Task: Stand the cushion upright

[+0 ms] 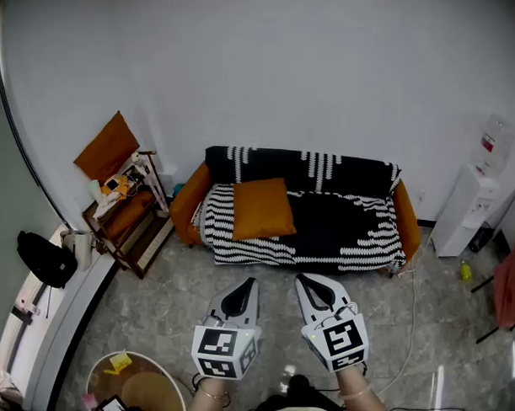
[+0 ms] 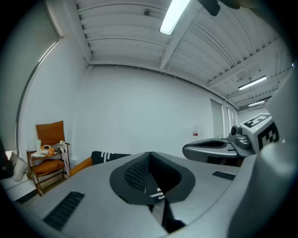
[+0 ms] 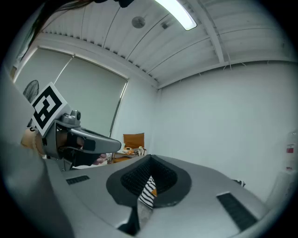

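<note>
An orange cushion (image 1: 263, 208) lies flat and a little askew on the left half of the sofa (image 1: 349, 233), which wears a black-and-white patterned cover. Both grippers hover over the floor well short of the sofa, side by side. My left gripper (image 1: 250, 283) points at the sofa front with its jaws shut and nothing between them. My right gripper (image 1: 299, 280) is likewise shut and empty. In the left gripper view the sofa back (image 2: 109, 156) shows past the jaws, and the right gripper (image 2: 214, 148) sits alongside. The right gripper view shows a sliver of patterned cover and orange between the jaws.
A wooden chair with an orange cushion (image 1: 108, 146) and clutter stands left of the sofa. A white water dispenser (image 1: 466, 208) is at the right wall. A bin (image 1: 133, 386) sits at the lower left. A cable runs over the marbled floor (image 1: 422, 333).
</note>
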{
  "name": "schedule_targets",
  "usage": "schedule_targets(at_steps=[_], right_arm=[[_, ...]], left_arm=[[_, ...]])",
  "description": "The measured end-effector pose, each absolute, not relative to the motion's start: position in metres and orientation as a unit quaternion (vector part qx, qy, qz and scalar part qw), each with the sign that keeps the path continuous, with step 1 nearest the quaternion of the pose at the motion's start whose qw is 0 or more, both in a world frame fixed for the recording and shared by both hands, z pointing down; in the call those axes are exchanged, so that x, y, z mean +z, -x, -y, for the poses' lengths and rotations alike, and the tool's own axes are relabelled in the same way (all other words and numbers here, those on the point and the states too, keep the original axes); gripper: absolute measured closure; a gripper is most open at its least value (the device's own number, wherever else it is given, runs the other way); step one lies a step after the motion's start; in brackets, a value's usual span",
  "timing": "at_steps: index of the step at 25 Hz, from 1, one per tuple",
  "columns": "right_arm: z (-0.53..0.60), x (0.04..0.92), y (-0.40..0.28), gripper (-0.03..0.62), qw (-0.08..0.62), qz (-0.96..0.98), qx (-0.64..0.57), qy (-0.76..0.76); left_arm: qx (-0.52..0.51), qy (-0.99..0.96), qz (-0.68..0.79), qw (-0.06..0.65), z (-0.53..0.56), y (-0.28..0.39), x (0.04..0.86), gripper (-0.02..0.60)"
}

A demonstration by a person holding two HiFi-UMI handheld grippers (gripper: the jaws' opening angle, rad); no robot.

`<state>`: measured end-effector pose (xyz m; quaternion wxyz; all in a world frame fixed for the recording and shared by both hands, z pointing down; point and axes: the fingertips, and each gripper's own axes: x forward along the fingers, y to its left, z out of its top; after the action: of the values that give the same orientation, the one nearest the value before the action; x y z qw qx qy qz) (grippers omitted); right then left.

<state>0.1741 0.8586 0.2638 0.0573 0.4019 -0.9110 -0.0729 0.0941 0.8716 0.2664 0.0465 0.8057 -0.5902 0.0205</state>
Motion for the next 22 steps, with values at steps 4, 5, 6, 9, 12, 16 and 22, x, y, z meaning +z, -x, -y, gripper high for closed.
schedule_targets(at_steps=[4, 5, 6, 9, 12, 16, 22], right_arm=[[-0.843, 0.266, -0.179, 0.589, 0.056, 0.909, -0.082, -0.405], [-0.839, 0.267, -0.181, 0.589, 0.056, 0.907, -0.082, -0.409], [-0.835, 0.268, -0.183, 0.589, 0.054, 0.905, -0.079, -0.414], [-0.82, 0.271, -0.188, 0.589, 0.051, 0.907, -0.076, -0.411], [-0.803, 0.277, -0.192, 0.589, 0.053, 0.911, -0.07, -0.403], [-0.772, 0.284, -0.202, 0.591, 0.059, 0.914, -0.07, -0.396], [-0.722, 0.291, -0.216, 0.6, 0.06, 0.92, -0.059, -0.383]], left_arm=[[0.021, -0.806, 0.589, 0.049, -0.857, -0.098, 0.27, 0.562], [0.021, -0.806, 0.589, 0.049, -0.854, -0.1, 0.271, 0.562], [0.022, -0.806, 0.589, 0.049, -0.849, -0.102, 0.272, 0.561], [0.023, -0.806, 0.589, 0.052, -0.834, -0.108, 0.276, 0.563], [0.028, -0.805, 0.589, 0.056, -0.816, -0.115, 0.282, 0.561], [0.034, -0.801, 0.595, 0.057, -0.786, -0.128, 0.289, 0.561], [0.034, -0.796, 0.602, 0.054, -0.739, -0.145, 0.291, 0.561]])
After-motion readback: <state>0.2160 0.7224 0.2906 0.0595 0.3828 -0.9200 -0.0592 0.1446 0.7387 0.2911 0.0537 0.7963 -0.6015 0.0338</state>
